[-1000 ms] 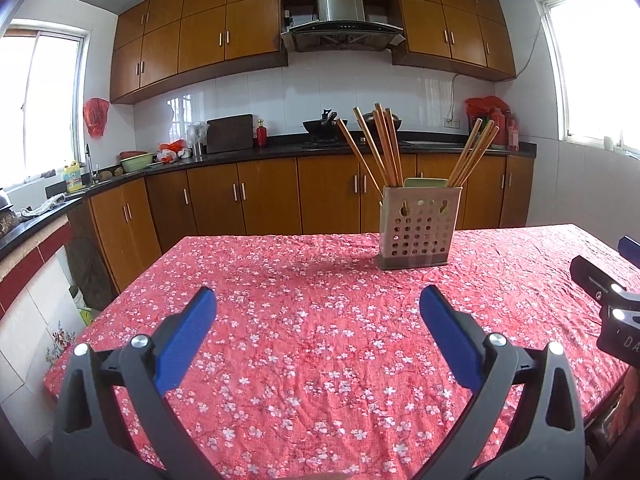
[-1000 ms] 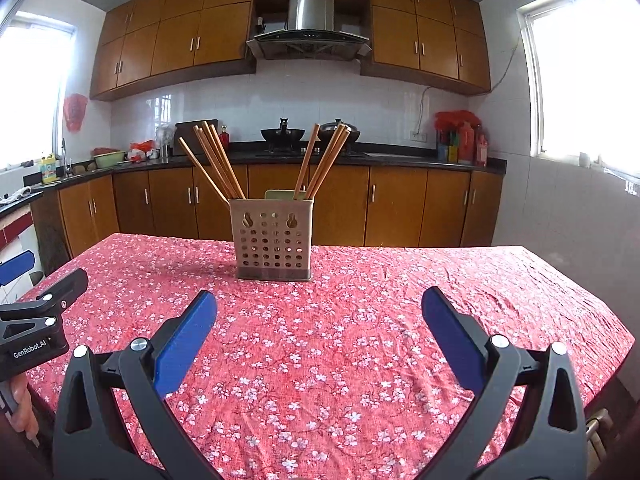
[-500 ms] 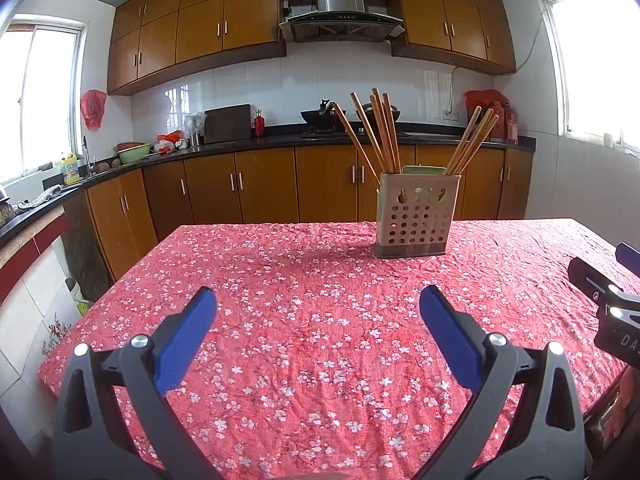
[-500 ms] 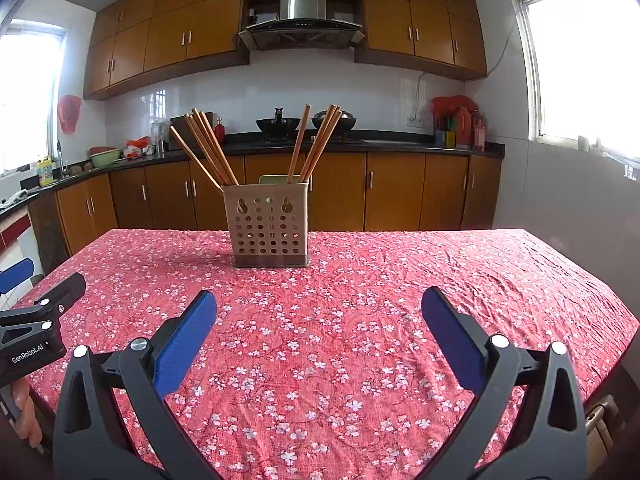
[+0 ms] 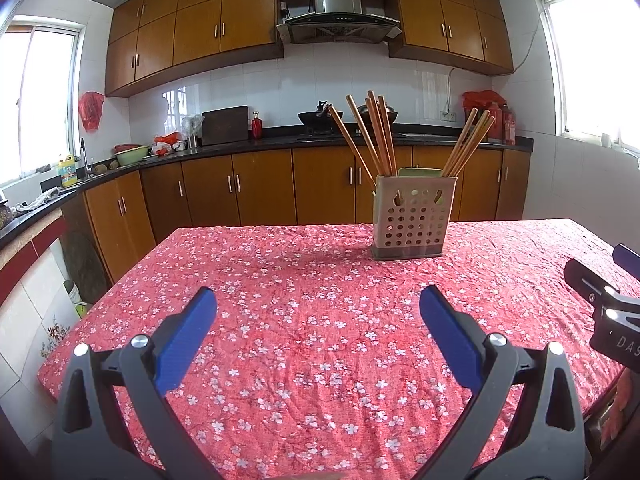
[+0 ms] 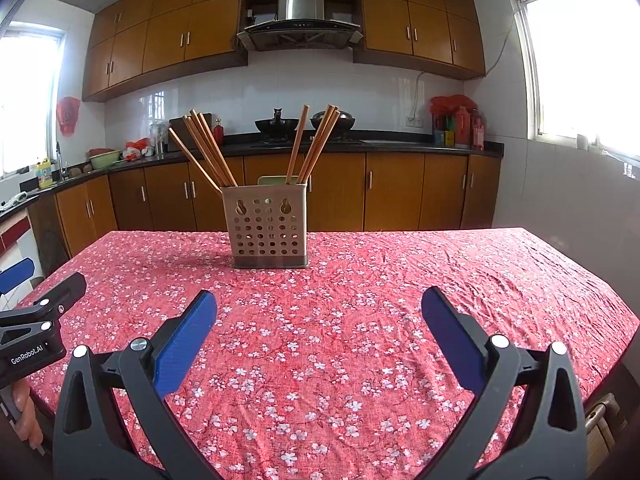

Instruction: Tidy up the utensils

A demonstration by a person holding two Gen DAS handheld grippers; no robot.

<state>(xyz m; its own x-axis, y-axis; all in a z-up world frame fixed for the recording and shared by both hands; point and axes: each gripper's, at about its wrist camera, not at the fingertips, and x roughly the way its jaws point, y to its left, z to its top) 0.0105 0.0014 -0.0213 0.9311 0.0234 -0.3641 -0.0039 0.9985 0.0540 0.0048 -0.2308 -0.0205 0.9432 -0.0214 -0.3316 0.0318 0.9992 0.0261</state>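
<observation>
A beige perforated utensil holder (image 5: 413, 219) stands on the red floral tablecloth (image 5: 320, 300), far side of the table; it also shows in the right wrist view (image 6: 267, 227). Several wooden chopsticks (image 5: 374, 136) stick up from its left compartment and a few more (image 5: 470, 142) from its right; they show too in the right wrist view (image 6: 206, 148). My left gripper (image 5: 318, 316) is open and empty, well short of the holder. My right gripper (image 6: 319, 316) is open and empty, also short of it.
The right gripper's body (image 5: 608, 312) shows at the right edge of the left wrist view. The left gripper's body (image 6: 36, 328) shows at the left edge of the right wrist view. Kitchen cabinets and a counter (image 5: 240, 144) run behind the table.
Both views have tilted up and drawn back slightly; the holder sits a little lower and farther in frame. Both grippers stay open and empty.
</observation>
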